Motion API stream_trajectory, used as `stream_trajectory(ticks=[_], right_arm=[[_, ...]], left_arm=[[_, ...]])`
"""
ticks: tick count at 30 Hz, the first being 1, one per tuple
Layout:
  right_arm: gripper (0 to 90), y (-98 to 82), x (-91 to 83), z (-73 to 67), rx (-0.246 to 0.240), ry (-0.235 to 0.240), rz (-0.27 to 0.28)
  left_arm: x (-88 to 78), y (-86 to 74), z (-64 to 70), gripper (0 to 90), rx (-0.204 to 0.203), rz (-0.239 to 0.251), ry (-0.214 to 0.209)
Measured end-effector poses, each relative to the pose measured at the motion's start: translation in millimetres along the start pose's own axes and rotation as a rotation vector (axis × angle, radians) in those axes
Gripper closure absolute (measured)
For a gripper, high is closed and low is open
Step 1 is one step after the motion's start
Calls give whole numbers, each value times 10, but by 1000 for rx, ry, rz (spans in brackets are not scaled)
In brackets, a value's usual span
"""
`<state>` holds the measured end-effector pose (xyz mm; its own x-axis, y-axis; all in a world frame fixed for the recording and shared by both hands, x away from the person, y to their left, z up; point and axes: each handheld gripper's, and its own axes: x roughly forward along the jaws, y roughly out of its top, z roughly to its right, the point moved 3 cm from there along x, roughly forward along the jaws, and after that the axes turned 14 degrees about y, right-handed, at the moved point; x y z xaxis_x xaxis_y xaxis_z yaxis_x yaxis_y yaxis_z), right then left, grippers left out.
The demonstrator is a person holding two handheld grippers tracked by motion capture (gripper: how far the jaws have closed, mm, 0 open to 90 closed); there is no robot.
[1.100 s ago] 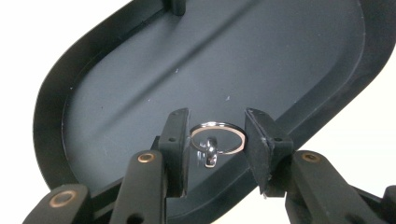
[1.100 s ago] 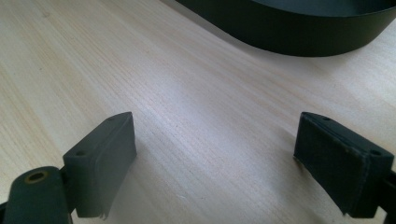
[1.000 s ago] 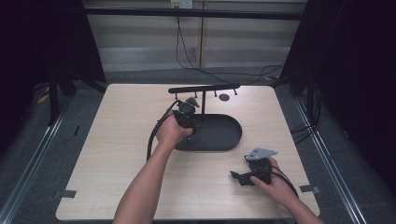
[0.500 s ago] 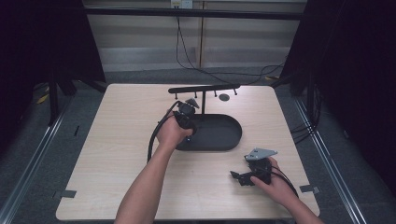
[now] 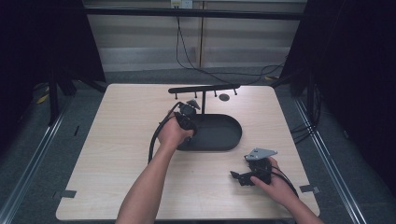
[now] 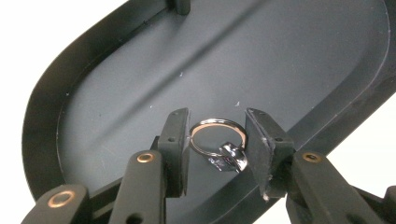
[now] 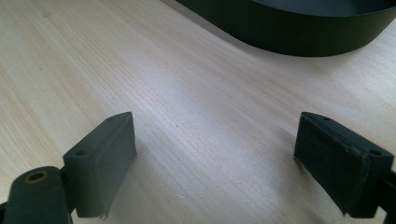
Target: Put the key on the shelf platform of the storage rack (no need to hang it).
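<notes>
Ring: a small shiny ring (image 6: 217, 136) with a chunky setting lies flat on the floor of the black oval tray (image 5: 231, 133), near the tray's left end and close to its near rim.
Left gripper: the left gripper (image 6: 218, 135) hangs over that end of the tray, jaws straddling the ring, one pad on each side of the hoop.
Left jaw state: closed down to the ring's width; the left pad looks to be touching the hoop, the right pad touching or just beside it. I cannot tell whether they pinch it yet.
Key relation: the ring sits squarely between the pads, hoop flat, setting turned toward the gripper's body and a little toward the right pad.
Judgement: the pinch would fall across the hoop, which may skate on the smooth tray floor unless both pads bite together.
Right gripper: the right gripper (image 7: 215, 158) rests low over the bare wooden table (image 5: 116, 140) at the near right, jaws spread wide, nothing between them.
Nearer hand: the left, by far; the right is well apart from the ring, with the tray wall in between.
Stand: a black T-shaped rack (image 5: 204, 88) rises at the tray's far edge, its hooks bare.
</notes>
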<state>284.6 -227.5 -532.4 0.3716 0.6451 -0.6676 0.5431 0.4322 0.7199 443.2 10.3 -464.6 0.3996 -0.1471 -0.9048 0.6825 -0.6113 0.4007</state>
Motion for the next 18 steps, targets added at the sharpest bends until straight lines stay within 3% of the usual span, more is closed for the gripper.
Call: stream_trajectory(ticks=[18], right_arm=[[121,0,0,0,0,0,0]], left_arm=[[-2,12,11,576,-5,28,1]])
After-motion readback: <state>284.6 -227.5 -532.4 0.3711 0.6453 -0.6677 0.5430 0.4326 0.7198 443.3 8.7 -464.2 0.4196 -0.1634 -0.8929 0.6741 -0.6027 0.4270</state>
